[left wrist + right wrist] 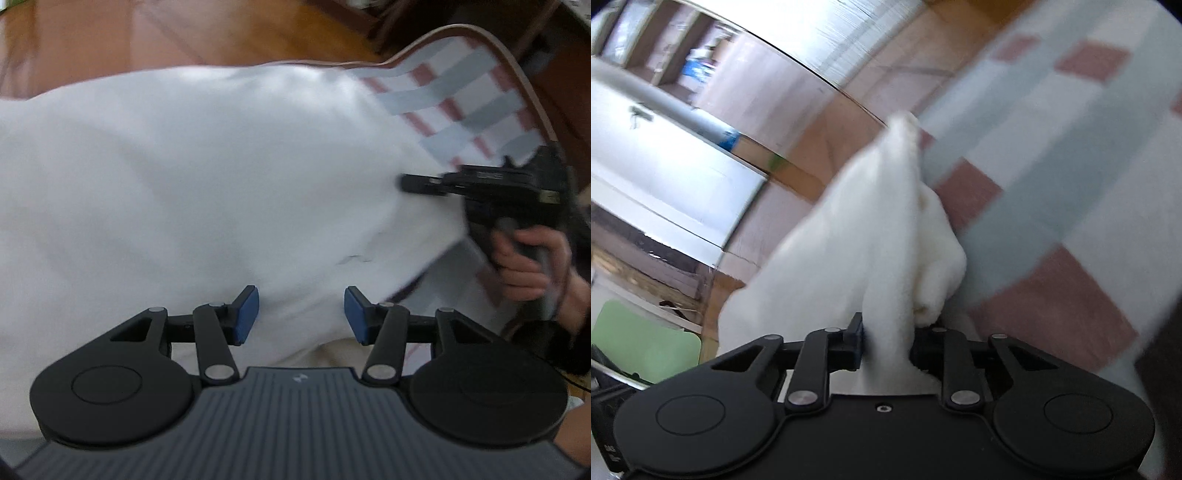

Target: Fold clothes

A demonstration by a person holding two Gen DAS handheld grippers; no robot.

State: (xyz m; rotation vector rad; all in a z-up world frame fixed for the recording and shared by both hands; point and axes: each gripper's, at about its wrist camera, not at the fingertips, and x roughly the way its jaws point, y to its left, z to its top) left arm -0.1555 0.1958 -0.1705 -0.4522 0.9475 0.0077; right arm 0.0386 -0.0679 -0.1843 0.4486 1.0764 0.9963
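A large white garment (pixel 192 177) is spread over a checked cloth (pixel 465 99) and fills most of the left wrist view. My left gripper (pixel 301 314) is open, its blue pads (pixel 246 314) apart just above the garment's near edge. At the right of that view my right gripper (pixel 410 182) is clamped on the garment's right edge, with a hand (pixel 528 258) around its handle. In the right wrist view my right gripper (pixel 886 343) is shut on a bunched fold of the white garment (pixel 871 229), which rises away from the fingers.
The checked cloth (pixel 1071 155) in grey, white and dull red covers the table, with a brown trim (pixel 517 62) along its edge. Wooden floor (pixel 110 40) lies beyond. A green mat (pixel 642 339) and room furniture show at the left of the right wrist view.
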